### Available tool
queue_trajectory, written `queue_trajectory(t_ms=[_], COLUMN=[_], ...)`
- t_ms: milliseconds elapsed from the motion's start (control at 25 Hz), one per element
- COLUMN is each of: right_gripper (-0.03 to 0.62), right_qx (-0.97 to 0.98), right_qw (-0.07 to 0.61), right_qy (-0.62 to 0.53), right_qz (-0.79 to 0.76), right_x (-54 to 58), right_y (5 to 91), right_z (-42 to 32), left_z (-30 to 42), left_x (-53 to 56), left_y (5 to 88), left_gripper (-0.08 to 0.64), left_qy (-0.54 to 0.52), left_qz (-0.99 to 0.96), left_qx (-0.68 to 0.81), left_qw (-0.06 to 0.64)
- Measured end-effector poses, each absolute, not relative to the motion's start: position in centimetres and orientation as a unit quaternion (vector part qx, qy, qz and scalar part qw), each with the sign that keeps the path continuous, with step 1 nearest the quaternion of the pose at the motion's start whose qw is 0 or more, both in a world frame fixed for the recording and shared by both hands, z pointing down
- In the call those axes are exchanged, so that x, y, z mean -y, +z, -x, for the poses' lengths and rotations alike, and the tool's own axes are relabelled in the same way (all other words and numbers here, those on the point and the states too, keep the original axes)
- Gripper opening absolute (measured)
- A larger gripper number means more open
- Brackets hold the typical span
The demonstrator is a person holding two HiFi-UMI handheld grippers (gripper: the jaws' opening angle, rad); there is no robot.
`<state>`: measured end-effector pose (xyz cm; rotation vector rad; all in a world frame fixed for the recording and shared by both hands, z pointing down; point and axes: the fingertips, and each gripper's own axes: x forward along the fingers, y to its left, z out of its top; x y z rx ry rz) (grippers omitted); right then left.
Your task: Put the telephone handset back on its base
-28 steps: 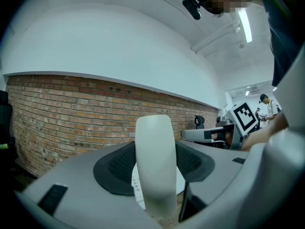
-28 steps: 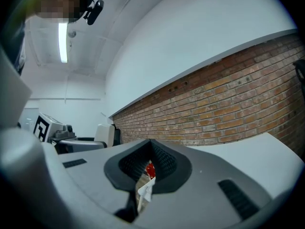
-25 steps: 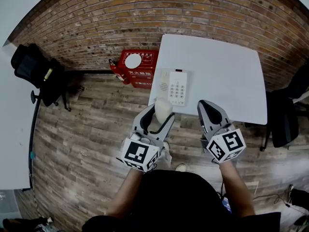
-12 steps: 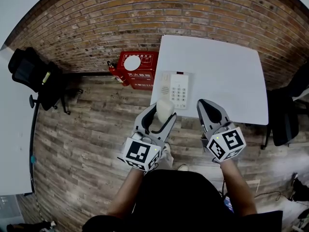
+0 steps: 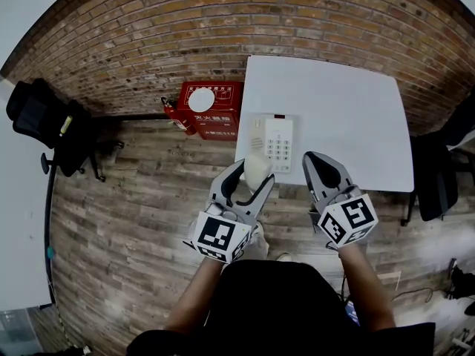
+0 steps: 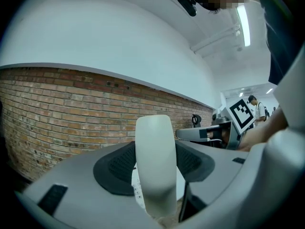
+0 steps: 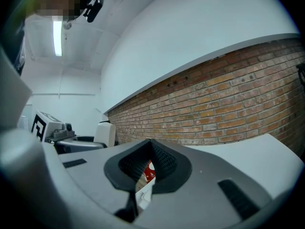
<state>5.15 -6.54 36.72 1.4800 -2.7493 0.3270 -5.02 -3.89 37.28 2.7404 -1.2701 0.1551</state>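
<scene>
The white telephone base (image 5: 272, 142), with its keypad, lies at the near left edge of the white table (image 5: 341, 110). My left gripper (image 5: 251, 180) is shut on the cream handset (image 5: 256, 169), which stands upright just in front of the base at the table's edge. In the left gripper view the handset (image 6: 155, 166) fills the gap between the dark pads (image 6: 116, 163). My right gripper (image 5: 321, 165) hovers beside it over the table's front edge, jaws together, holding nothing. In the right gripper view the handset (image 7: 106, 133) shows at the left.
A red fire-extinguisher box (image 5: 208, 108) stands on the wooden floor left of the table, against the brick wall (image 5: 223, 28). Black office chairs sit at far left (image 5: 41, 113) and far right (image 5: 438, 180). A person's shoes are under the grippers.
The left gripper with the handset has come closer to the table; the handset's top now reaches the base's near left corner. The right gripper holds its place.
</scene>
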Motion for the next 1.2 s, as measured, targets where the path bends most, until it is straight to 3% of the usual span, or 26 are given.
queue_trajectory(t_ms=[1200], right_gripper=[0.012], right_qx=[0.853], right_qw=[0.029], right_qy=[0.094], right_qz=[-0.513], right_x=[11.1], right_y=[37.5], right_z=[0.1], left_z=[8.9], left_x=[8.6], left_y=[40.1], left_gripper=[0.255], left_qy=[0.054], left_qz=[-0.928], left_qx=[0.359], left_qw=[0.081])
